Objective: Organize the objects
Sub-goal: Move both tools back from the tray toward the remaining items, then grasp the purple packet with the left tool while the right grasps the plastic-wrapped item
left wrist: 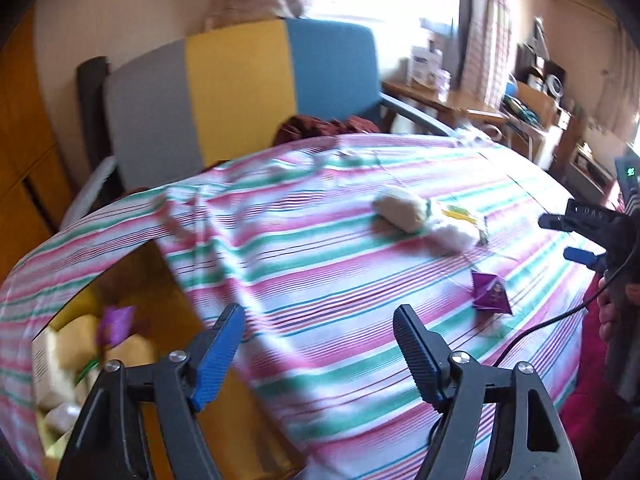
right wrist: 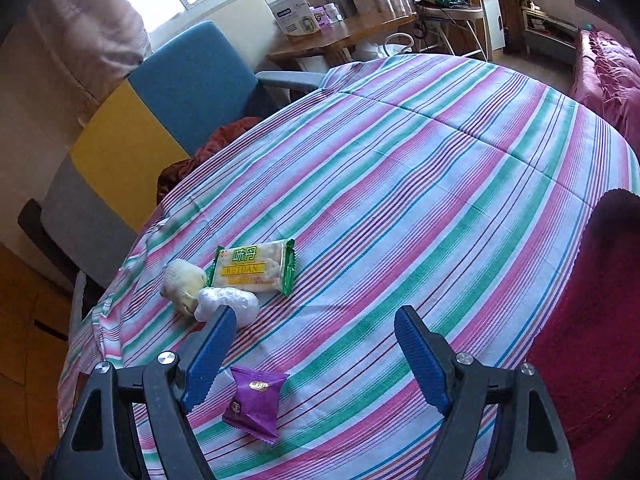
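A table under a striped cloth carries a purple snack packet, a green-and-yellow biscuit packet, a cream bun-like snack and a white wrapped piece. My right gripper hangs open over the cloth. The purple packet lies below it, close to its left finger and untouched. My left gripper is open and empty above the table's left edge, beside an open box that holds several snacks, one of them purple. The left wrist view also shows the right gripper and the purple packet.
A chair with a grey, yellow and blue back stands behind the table, a dark red cloth on its seat. A dark red sleeve fills the right side. A wooden side table with boxes stands by the window. A black cable trails over the table.
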`<state>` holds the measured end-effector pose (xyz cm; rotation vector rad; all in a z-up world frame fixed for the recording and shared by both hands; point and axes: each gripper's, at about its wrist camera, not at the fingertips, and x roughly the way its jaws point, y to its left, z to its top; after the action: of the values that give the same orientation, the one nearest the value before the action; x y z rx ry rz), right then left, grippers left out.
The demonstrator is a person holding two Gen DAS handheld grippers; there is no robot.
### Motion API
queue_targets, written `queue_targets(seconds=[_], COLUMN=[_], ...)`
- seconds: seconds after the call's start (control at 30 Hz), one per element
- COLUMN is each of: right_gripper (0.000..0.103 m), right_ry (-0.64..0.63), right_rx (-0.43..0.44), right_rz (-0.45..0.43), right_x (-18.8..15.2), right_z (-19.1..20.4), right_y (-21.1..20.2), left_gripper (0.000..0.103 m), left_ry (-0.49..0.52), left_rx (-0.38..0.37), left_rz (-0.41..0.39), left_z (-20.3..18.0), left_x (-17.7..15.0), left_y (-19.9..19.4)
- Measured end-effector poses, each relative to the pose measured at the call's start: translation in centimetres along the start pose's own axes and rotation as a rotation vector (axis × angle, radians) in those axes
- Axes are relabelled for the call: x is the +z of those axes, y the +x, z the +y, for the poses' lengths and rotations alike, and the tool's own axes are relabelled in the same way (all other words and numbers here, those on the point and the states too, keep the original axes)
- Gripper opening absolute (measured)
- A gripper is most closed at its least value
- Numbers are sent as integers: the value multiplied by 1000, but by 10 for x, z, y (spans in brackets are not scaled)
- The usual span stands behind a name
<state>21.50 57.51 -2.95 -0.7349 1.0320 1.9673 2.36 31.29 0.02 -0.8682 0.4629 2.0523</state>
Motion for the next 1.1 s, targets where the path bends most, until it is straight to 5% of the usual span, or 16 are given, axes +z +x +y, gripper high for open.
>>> queue_targets(seconds=[0.57,0.87,0.93,1.0,1.1], right_gripper=[83,83,83,83,83], right_ry=[164,162,155,143,131], right_rx=[34,47,43,41,56], right_rz=[-54,-28,-20,-11,0], right_x=[9,8,8,7,7], right_z=[-34,-31,-30,-28,-25], right_y=[-9,-3,-1,1,3], left_gripper=[73,72,61,39,35], left_ry=[204,271,254,232,228], left_rx=[-272,-289,-294,-297,-288], left_rz=[131,195,224,242,205], left_z=[-132,-162,-161,-157,-148], left_x=[23,19,17,13,8], left_y=[80,114,127,135,128])
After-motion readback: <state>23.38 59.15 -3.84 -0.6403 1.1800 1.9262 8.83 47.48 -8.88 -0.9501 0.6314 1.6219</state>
